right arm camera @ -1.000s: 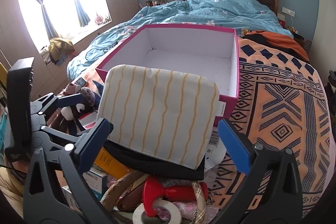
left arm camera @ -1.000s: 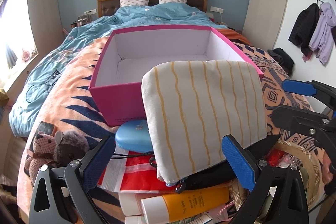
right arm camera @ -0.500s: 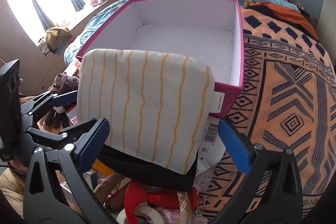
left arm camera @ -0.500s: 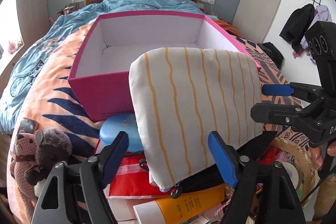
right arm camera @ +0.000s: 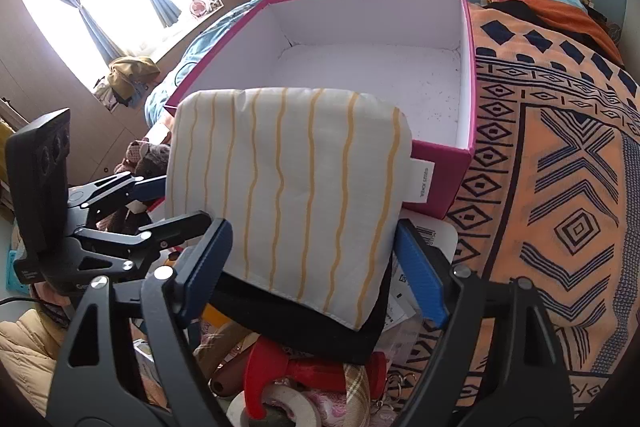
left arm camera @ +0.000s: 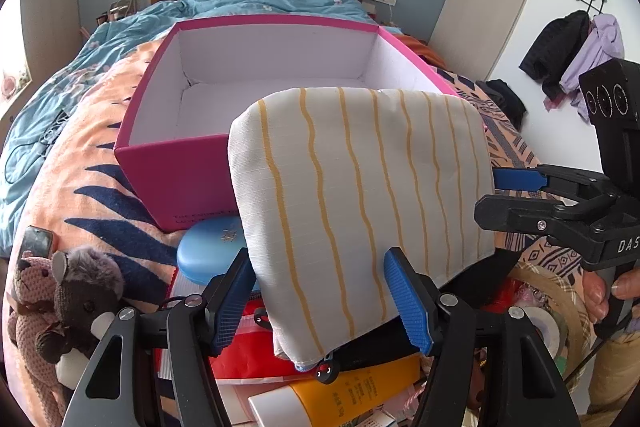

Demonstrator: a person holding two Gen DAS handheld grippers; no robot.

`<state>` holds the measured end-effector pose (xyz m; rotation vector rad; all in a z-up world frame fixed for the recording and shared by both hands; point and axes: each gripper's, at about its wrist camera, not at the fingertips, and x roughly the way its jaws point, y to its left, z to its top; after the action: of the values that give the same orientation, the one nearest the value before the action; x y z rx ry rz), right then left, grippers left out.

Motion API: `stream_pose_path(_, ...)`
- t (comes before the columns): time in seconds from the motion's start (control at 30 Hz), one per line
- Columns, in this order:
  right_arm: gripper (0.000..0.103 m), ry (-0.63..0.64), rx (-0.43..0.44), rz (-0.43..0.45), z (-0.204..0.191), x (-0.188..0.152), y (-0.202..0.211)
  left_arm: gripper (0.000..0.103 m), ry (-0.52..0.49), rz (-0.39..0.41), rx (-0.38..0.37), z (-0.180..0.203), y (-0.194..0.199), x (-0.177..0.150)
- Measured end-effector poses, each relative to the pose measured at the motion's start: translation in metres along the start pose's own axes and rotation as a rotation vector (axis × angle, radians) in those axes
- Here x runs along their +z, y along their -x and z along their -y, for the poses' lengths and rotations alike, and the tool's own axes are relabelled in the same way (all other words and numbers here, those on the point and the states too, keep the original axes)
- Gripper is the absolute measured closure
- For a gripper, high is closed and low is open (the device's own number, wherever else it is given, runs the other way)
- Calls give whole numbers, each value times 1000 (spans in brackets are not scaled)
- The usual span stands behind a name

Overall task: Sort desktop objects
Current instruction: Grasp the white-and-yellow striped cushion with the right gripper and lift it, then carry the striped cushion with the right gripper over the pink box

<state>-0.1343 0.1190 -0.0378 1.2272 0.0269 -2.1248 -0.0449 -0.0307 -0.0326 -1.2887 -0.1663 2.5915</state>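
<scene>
A white cushion with yellow wavy stripes [left arm camera: 360, 195] lies tilted on a heap of objects in front of an open pink box [left arm camera: 176, 179]. My left gripper [left arm camera: 320, 301] has its jaws closing. Its blue pads press on the cushion's near left corner. My right gripper [right arm camera: 312, 267] straddles the cushion [right arm camera: 288, 195] at its near right part. Its jaws are closing too, and the pads stand at the cushion's edges without a clear squeeze. Each gripper shows in the other view: the right gripper [left arm camera: 486, 197] at the cushion's right edge, the left gripper [right arm camera: 180, 203] at its left edge.
The pink box [right arm camera: 472, 67] is white inside and sits on a patterned blanket [right arm camera: 560, 187]. Under the cushion lie a black item [right arm camera: 312, 323], a blue case [left arm camera: 208, 251], a red bag [left arm camera: 248, 351], an orange tube [left arm camera: 352, 395] and a tape roll [right arm camera: 288, 403]. Plush toys [left arm camera: 68, 299] sit left.
Both grippers tipped downward and came closer to the cushion. Both pairs of jaws narrowed around it, the left first. The right gripper moved in at the cushion's right edge.
</scene>
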Motion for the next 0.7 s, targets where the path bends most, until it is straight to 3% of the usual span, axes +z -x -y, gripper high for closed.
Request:
stream_pose_path(0.17, 25, 28, -26, 41, -8, 0, 9, 36, 54, -44, -53, -9, 3, 5)
stream_pose_path(0.3, 25, 57, -22, 71, -15, 2, 18, 36, 53, -40, -51, -12, 8, 9)
stream_pose_path(0.7, 25, 128, -39, 152, -33, 17, 36, 36, 20, 31, -28, -12, 42, 35)
